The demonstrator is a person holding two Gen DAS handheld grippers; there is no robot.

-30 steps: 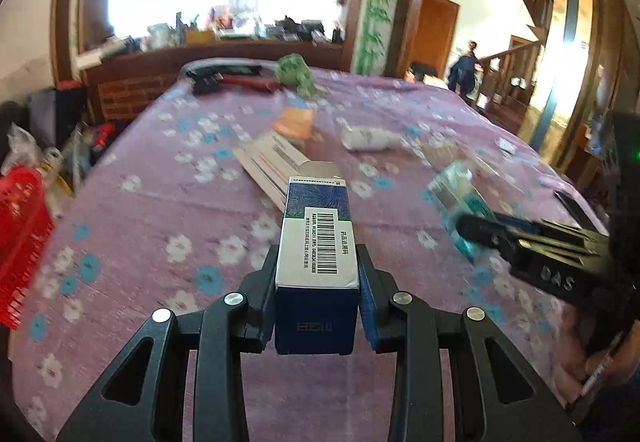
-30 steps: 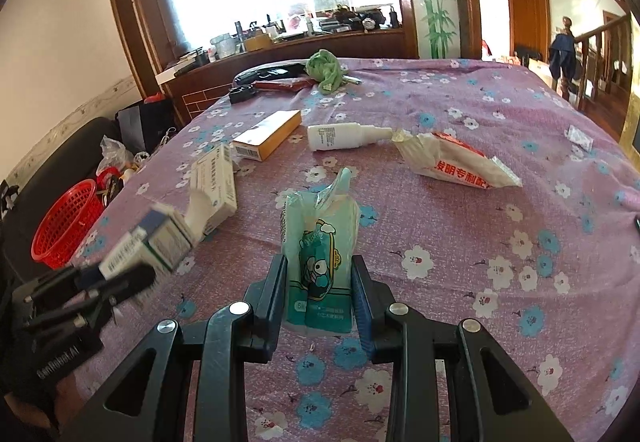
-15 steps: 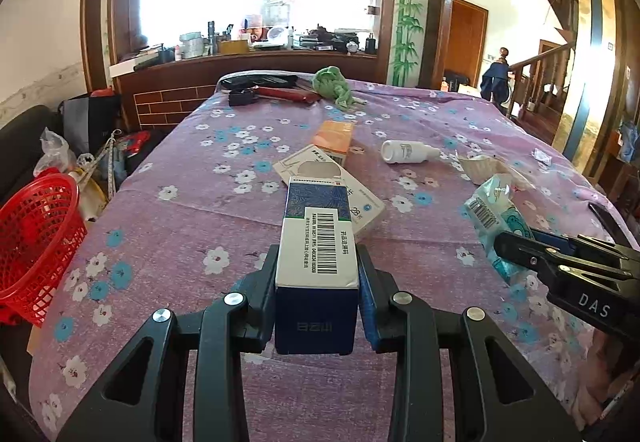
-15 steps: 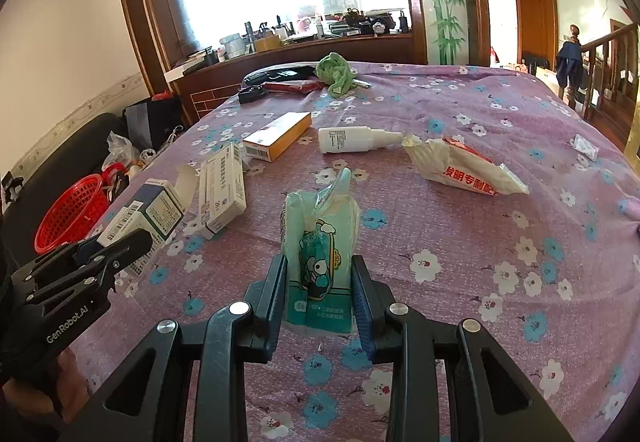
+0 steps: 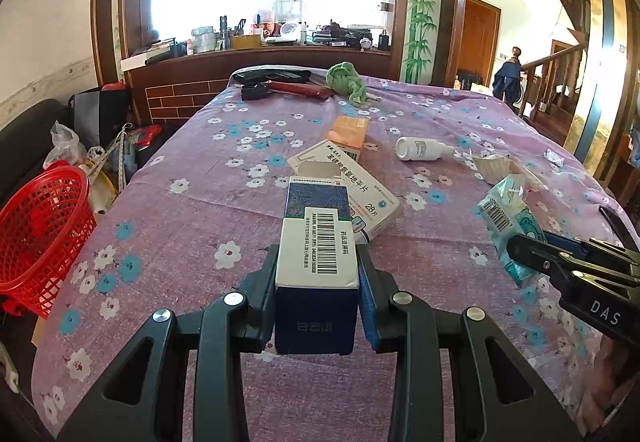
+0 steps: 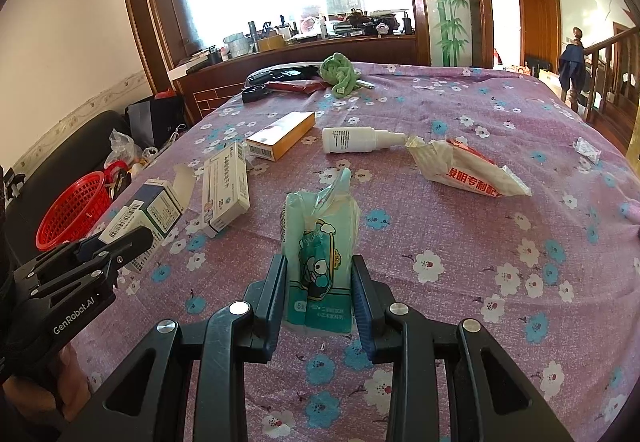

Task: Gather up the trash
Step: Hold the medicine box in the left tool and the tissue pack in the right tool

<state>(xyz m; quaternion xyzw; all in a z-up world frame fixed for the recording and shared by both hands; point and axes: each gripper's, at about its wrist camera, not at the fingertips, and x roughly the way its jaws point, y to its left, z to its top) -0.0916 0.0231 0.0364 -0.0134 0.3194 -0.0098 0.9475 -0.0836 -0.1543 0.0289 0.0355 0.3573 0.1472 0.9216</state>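
Note:
My left gripper (image 5: 318, 274) is shut on a blue and white carton (image 5: 318, 242) with a barcode, held above the table; it also shows in the right wrist view (image 6: 144, 217). My right gripper (image 6: 319, 282) is shut on a mint tissue packet (image 6: 320, 242) with a cartoon print; the packet also shows in the left wrist view (image 5: 508, 217). On the purple floral cloth (image 6: 460, 226) lie a white pill box (image 6: 226, 189), an orange box (image 6: 280, 135), a white spray bottle (image 6: 360, 139) and a crumpled white wrapper (image 6: 464, 167). A red basket (image 5: 36, 238) stands left of the table.
At the far end lie a green cloth (image 6: 340, 73), a red flat item (image 6: 296, 85) and black items (image 6: 276, 75). Bags and clutter (image 5: 80, 149) sit on the floor beside the basket. A wooden counter (image 5: 260, 57) stands behind the table, a stair rail (image 6: 608, 61) to the right.
Both grippers have drawn back toward the near table edge, each keeping its item. The left wrist view has swung left and levelled, bringing the red basket more into sight.

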